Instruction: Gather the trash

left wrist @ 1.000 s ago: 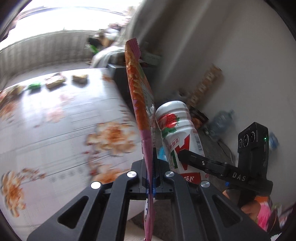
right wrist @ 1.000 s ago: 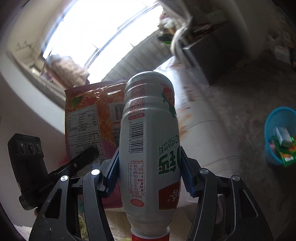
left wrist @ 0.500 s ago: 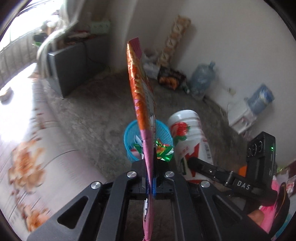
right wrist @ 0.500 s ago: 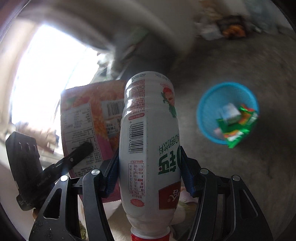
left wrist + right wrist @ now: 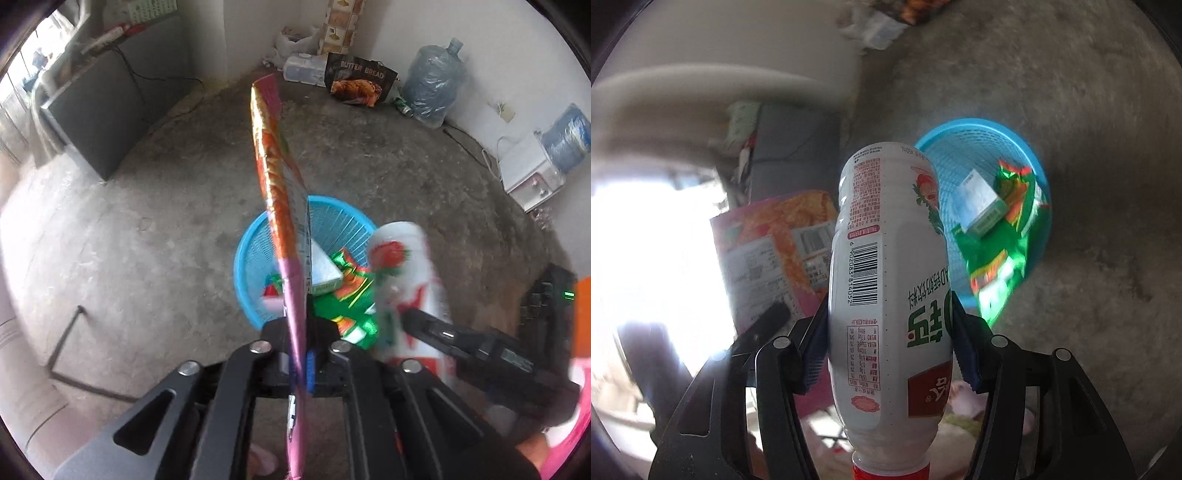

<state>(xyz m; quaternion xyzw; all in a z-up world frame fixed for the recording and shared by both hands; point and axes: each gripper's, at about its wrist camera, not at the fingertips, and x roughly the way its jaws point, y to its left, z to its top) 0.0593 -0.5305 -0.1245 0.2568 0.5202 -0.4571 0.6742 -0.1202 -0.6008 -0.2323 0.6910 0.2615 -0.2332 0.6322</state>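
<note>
Both grippers now hang over the blue basket (image 5: pixel 255 254), which a second ago lay off at the edge of the right wrist view and was absent from the left one; both hands have swung away from the flowered cloth and down toward it. Left gripper (image 5: pixel 300 363): jaws have just been opening, and a narrow gap shows beside the snack bag (image 5: pixel 275 192), which stands edge-on between the pads, directly above the basket's near rim; whether it is slipping yet cannot be told. Right gripper (image 5: pixel 888 347): blue pads pressed on both sides of the white drink bottle (image 5: pixel 886 258), cap toward the camera, base pointing at the basket; jaws have eased very slightly wider, grip looks intact. Bottle sits just beside the basket's rim, not yet over its centre. Inside the basket: a green wrapper (image 5: pixel 1001 254) and a small white box (image 5: pixel 979 205). Judgement: bag release is under way and should land in the basket; the bottle probably needs a little more travel over the rim before letting go.
</note>
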